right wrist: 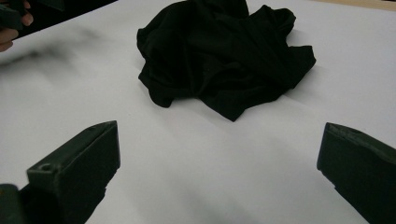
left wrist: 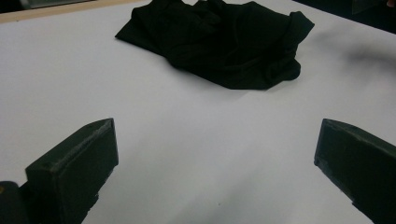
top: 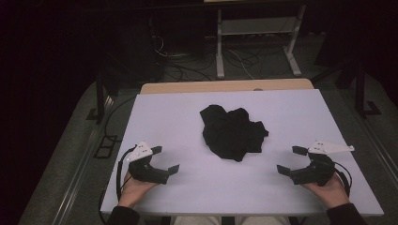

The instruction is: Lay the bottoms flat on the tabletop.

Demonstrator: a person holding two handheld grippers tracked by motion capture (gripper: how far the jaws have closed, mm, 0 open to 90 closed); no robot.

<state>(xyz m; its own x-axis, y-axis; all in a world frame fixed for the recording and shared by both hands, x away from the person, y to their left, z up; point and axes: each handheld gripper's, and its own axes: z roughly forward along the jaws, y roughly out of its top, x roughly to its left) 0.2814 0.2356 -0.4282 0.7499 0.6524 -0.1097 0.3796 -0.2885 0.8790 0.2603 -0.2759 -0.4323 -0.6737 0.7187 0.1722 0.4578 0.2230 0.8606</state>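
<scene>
A crumpled black cloth (top: 232, 131) lies in a heap near the middle of the white table (top: 281, 108). My left gripper (top: 165, 159) rests at the front left, held by a hand, its jaws wide open and empty, pointing toward the cloth. My right gripper (top: 291, 160) sits at the front right, also open and empty, aimed at the cloth from the other side. From the left gripper view the cloth (left wrist: 219, 39) lies well ahead of the jaws. In the right gripper view the cloth (right wrist: 219, 56) is likewise ahead, apart from both jaws.
A wooden strip (top: 225, 86) runs along the table's far edge. Beyond it stand a metal frame (top: 256, 42) and loose cables (top: 187, 63) on the dark floor. The other hand (right wrist: 11, 23) appears at the upper left of the right gripper view.
</scene>
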